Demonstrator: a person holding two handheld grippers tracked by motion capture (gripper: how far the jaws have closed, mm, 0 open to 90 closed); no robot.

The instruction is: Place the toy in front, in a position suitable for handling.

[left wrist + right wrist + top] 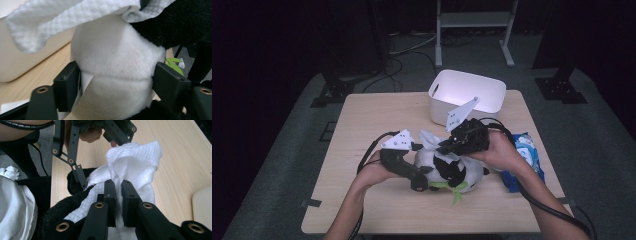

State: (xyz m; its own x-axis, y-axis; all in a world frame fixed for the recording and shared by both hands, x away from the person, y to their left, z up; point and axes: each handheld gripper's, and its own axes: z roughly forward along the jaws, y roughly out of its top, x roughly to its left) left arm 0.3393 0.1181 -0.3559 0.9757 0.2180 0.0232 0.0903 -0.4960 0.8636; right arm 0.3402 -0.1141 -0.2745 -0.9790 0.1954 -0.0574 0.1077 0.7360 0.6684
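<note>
The right gripper, low in the centre of its own view, is clenched on a white wipe draped over the panda plush at the middle of the high view. The left gripper straddles the plush's white body, its jaws at the flanks; whether they press cannot be told. If that brace is slack, a hard rub could likely roll the toy toward the table edge, or the thin wipe could slip free. The wipe is quilted and limp, the plush rounded, soft and short-furred, the jaws hard black plastic.
</note>
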